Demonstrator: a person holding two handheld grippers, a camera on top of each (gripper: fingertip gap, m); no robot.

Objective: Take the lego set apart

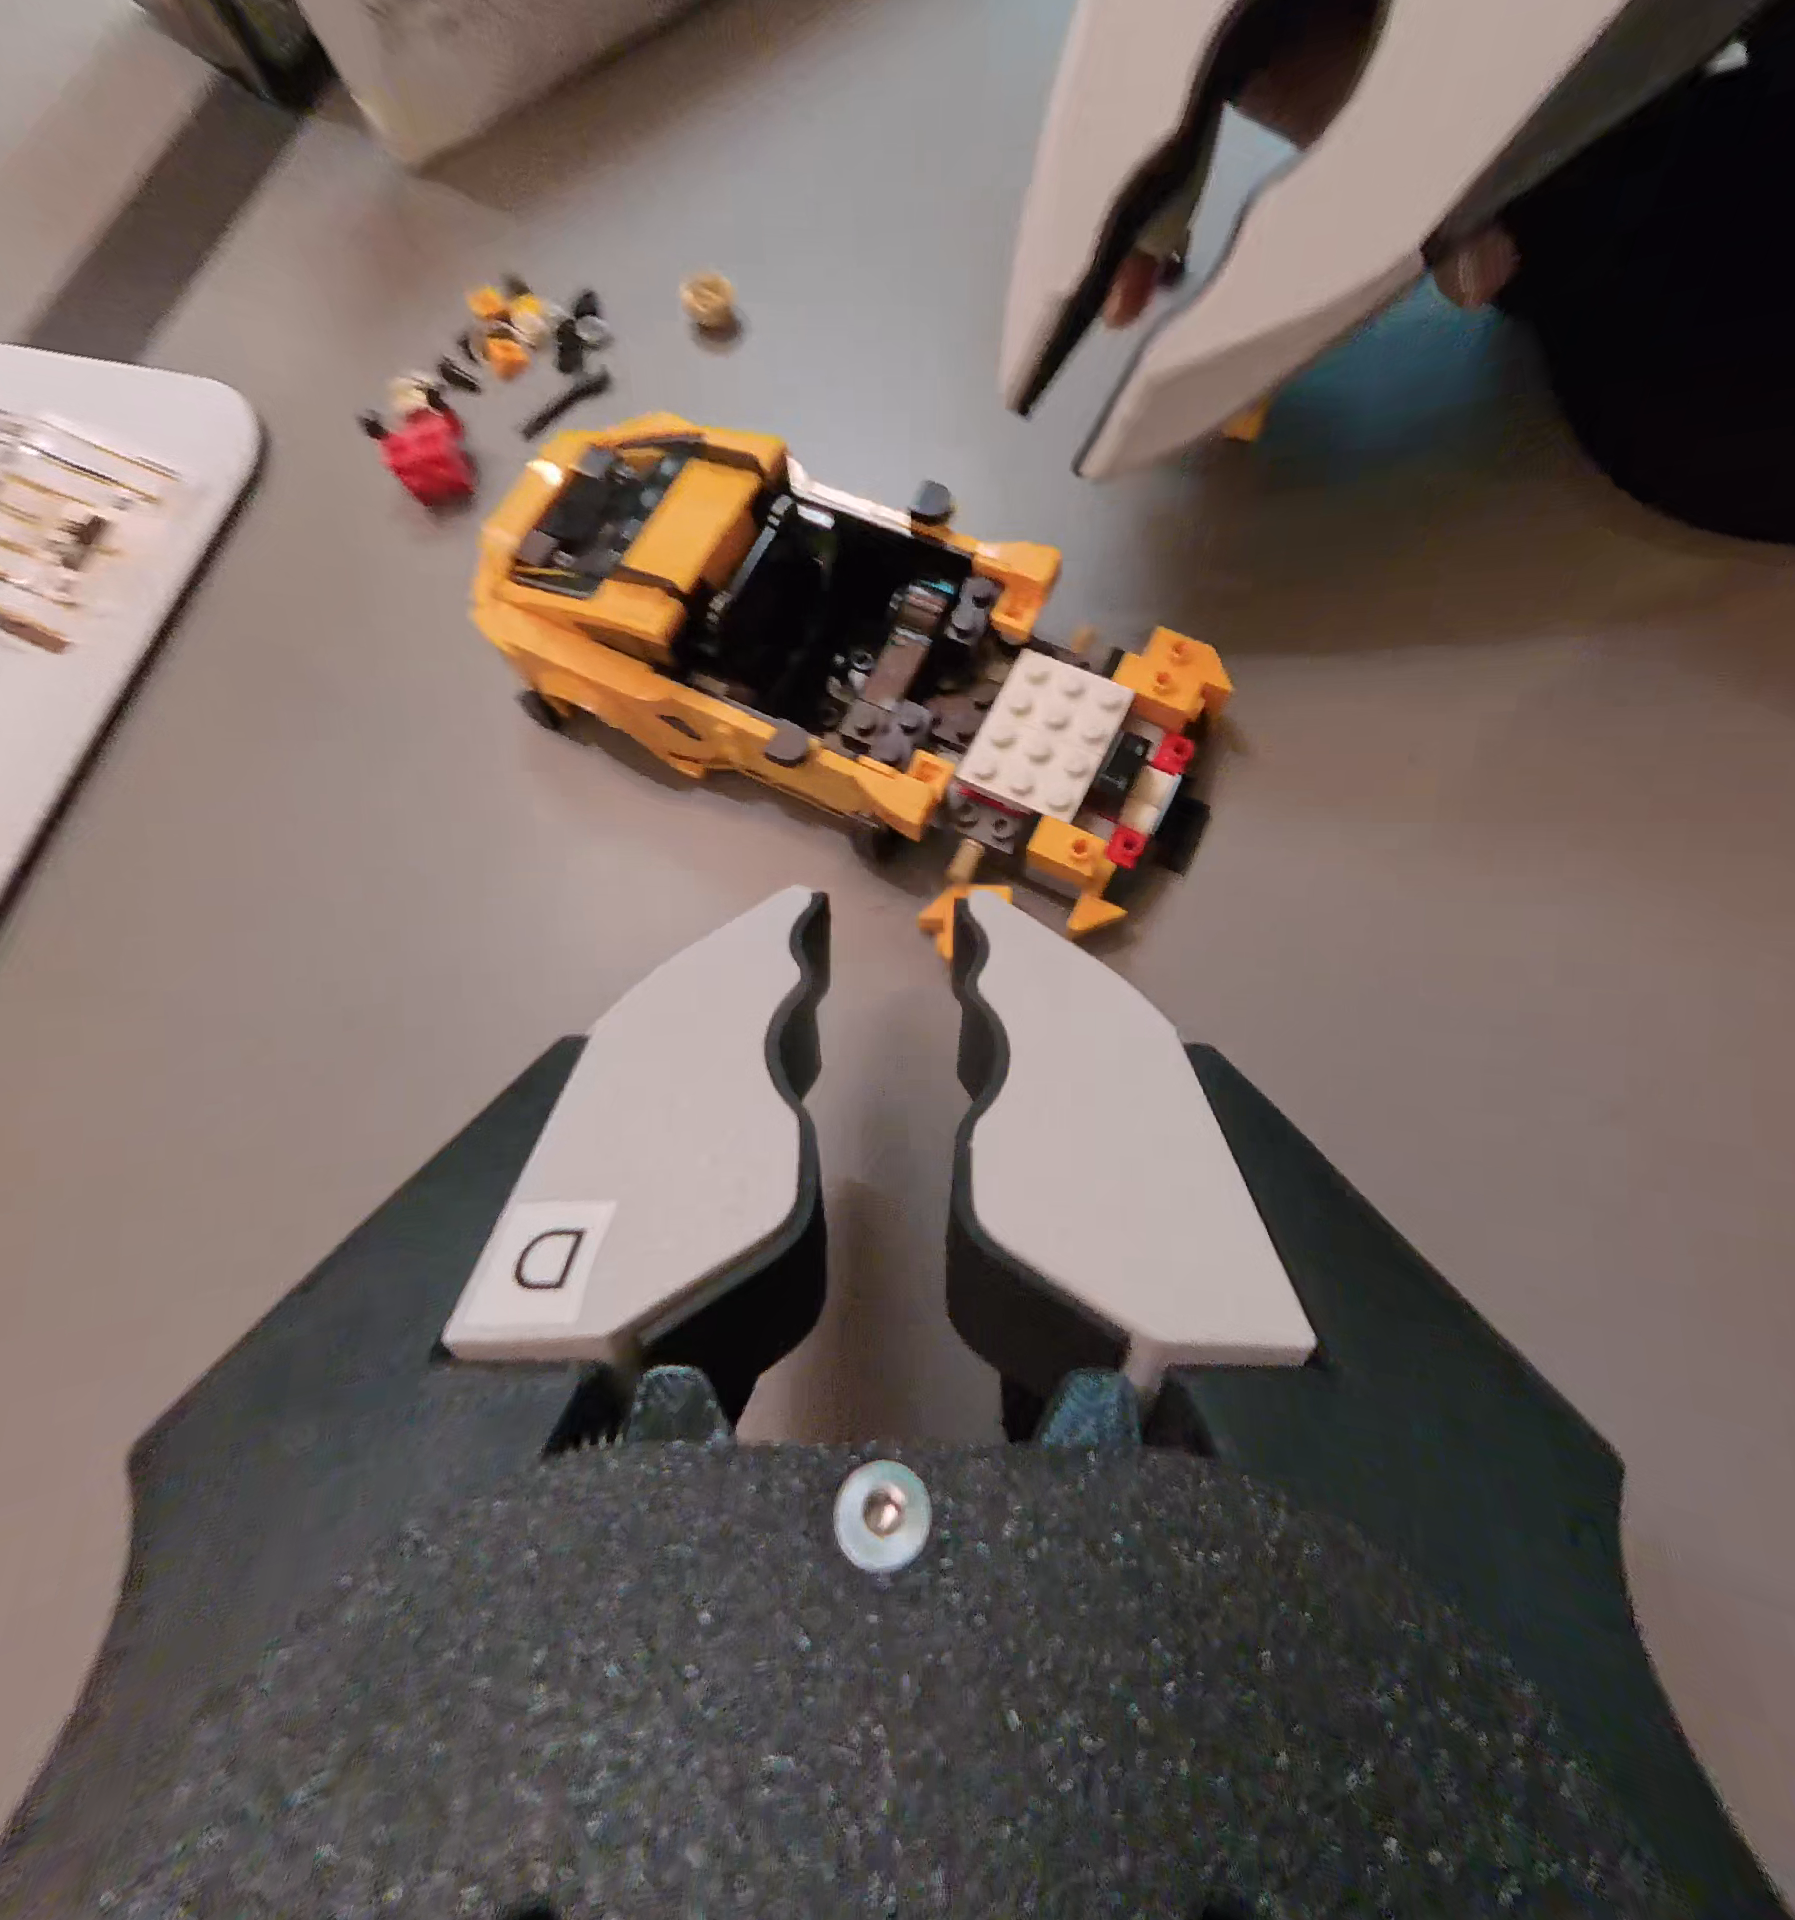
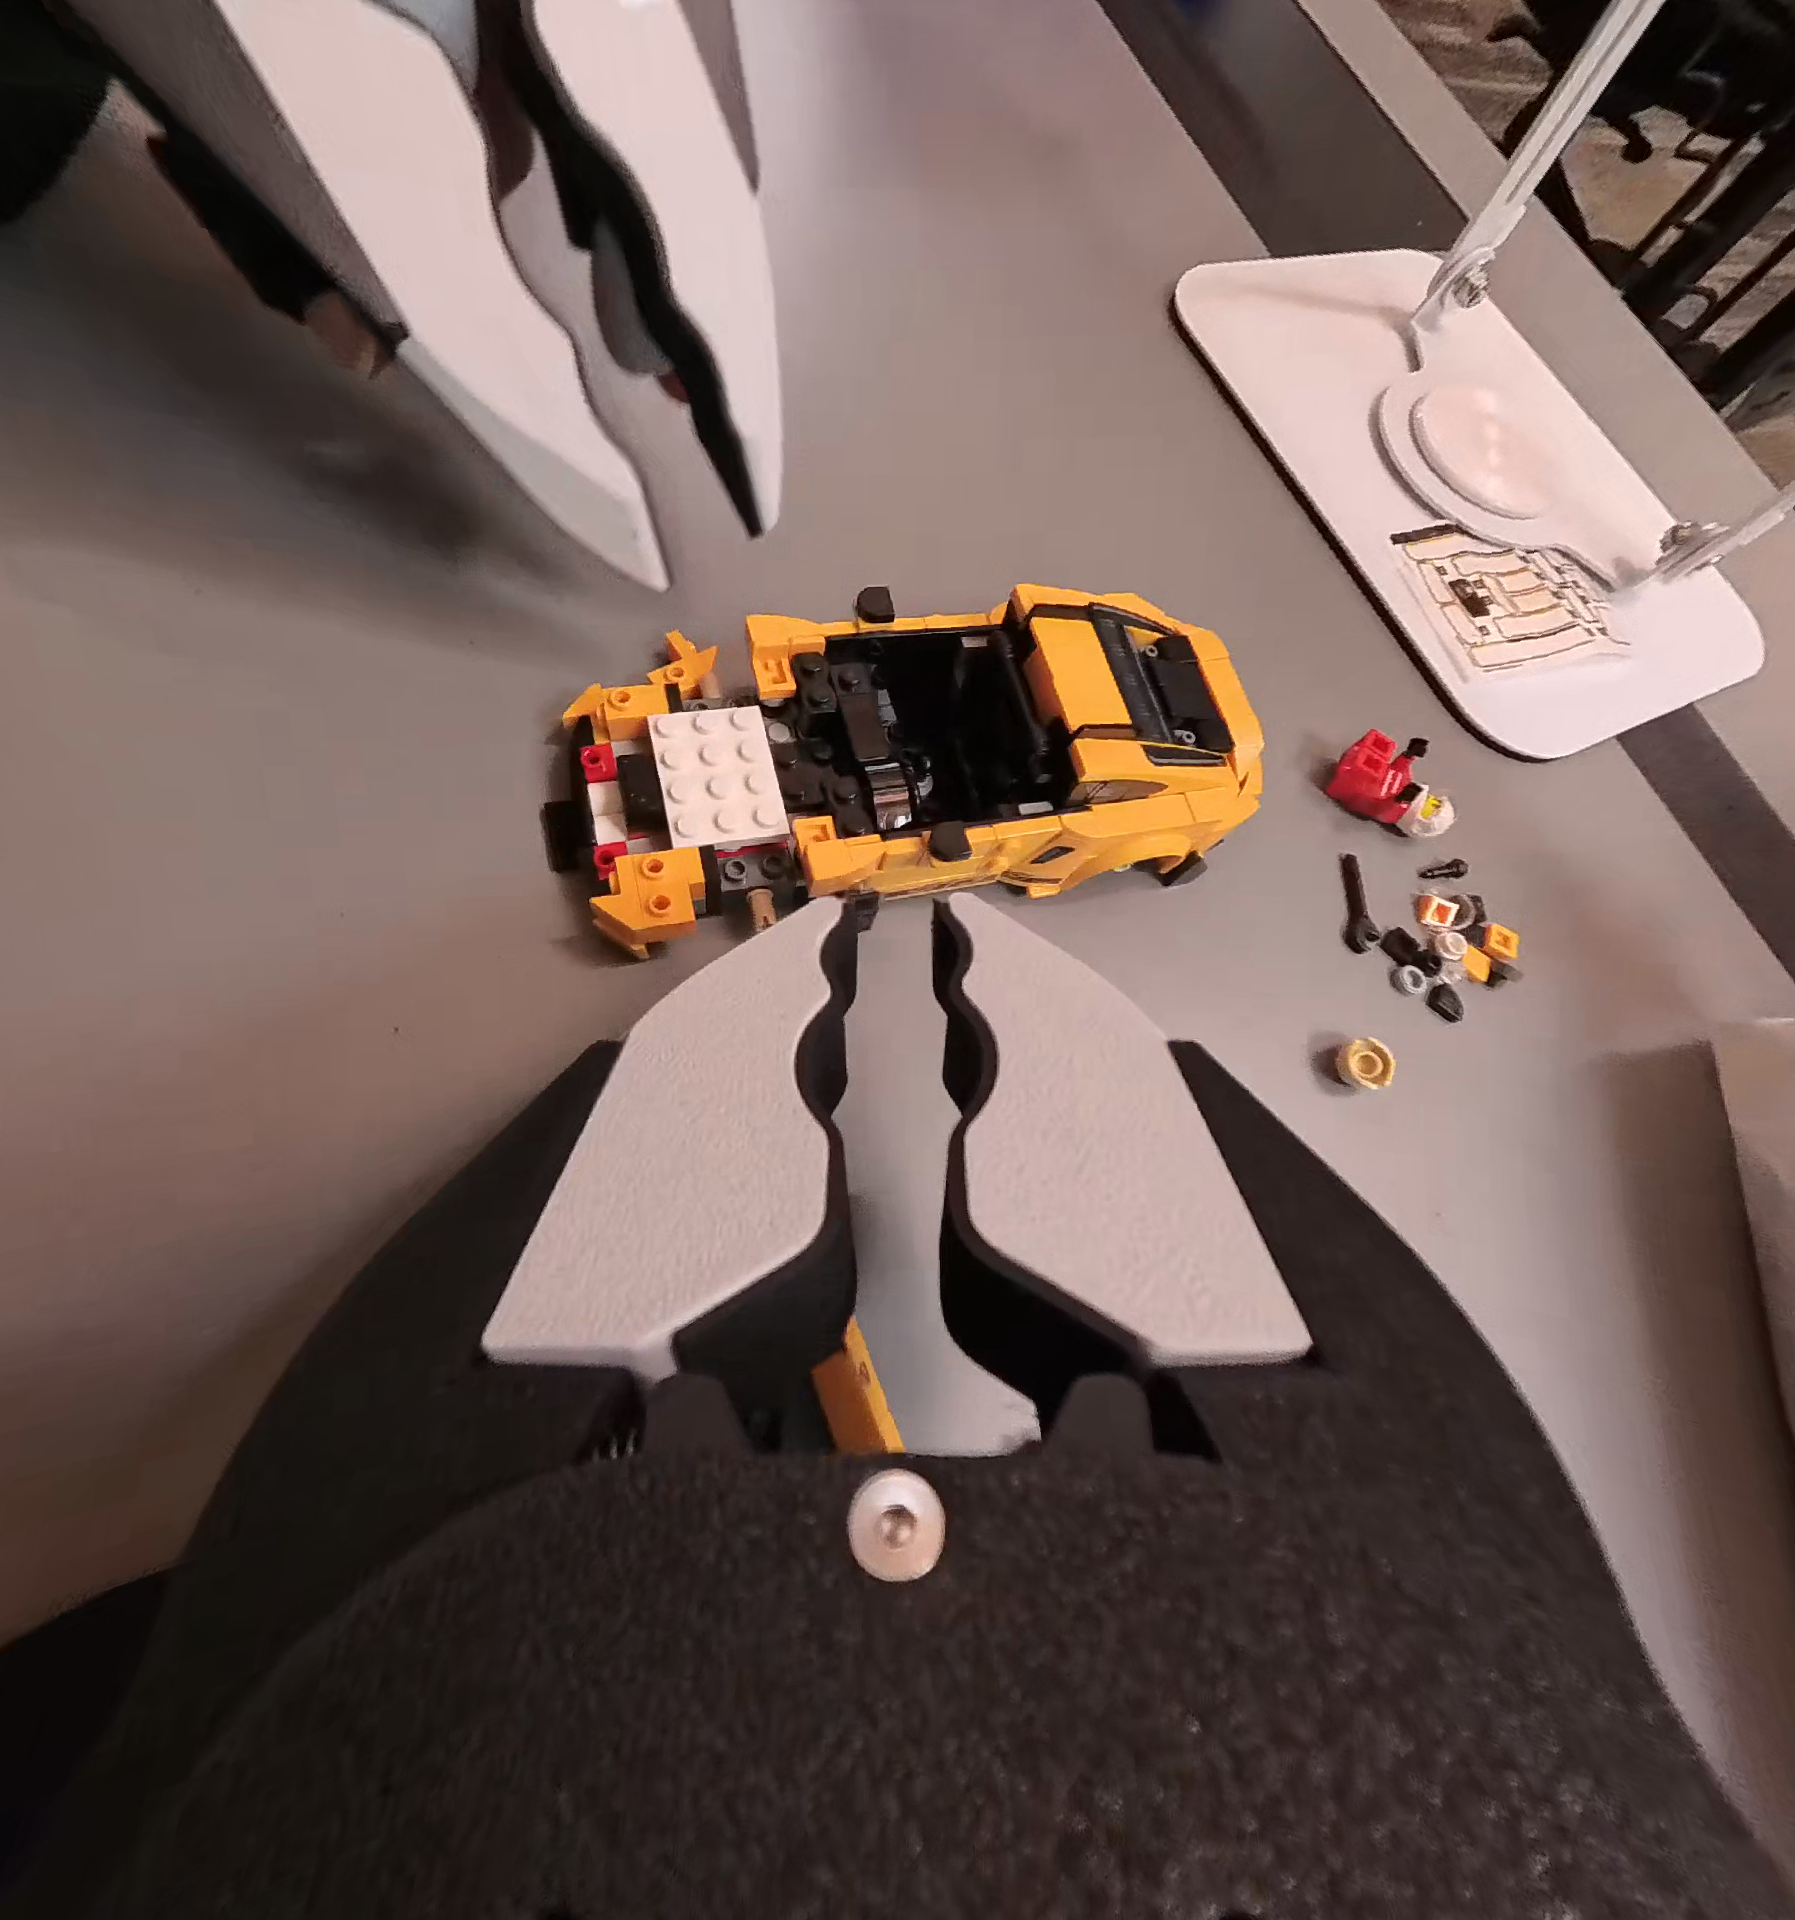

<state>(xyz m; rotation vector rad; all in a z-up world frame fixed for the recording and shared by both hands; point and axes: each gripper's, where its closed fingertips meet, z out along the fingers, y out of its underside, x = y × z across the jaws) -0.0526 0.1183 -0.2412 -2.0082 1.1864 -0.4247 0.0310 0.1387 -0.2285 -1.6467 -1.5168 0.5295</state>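
The partly stripped yellow-orange lego car (image 1: 768, 634) (image 2: 924, 748), glossy plastic with a black studded interior open to the top, lies flat on the smooth matte grey tabletop (image 1: 1495, 935) (image 2: 197, 831) between the two grippers. Near its bared end a white studded plate (image 1: 1047, 734) (image 2: 718, 777) sits among small red, black and orange bricks, and a loose orange wedge piece (image 1: 943, 914) lies just beside that end. Off the car's other end lies a red blocky piece (image 1: 425, 457) (image 2: 1376, 774) with a minifigure part against it, then a small heap of removed black, orange and grey bits (image 1: 529, 332) (image 2: 1433, 935), and a tan round stud piece (image 1: 710, 299) (image 2: 1358, 1062) a little apart. A white rounded-corner stand base (image 1: 145, 436) (image 2: 1288, 343) at the table's side carries a printed sheet (image 1: 31, 530) (image 2: 1495, 603) and clear acrylic arms. The left gripper (image 1: 891, 914) (image 2: 711, 551), grey wavy-edged fingers on a coarse black body, hovers near the car's bared end with a narrow gap between its tips and nothing in them; one fingertip overlaps the loose wedge in view, contact unclear. The right gripper (image 2: 893, 914) (image 1: 1054, 436), of the same build, stands likewise narrowly parted and empty beside the car's long side. A yellow strip shows under its fingers near the base; what it is I cannot tell.
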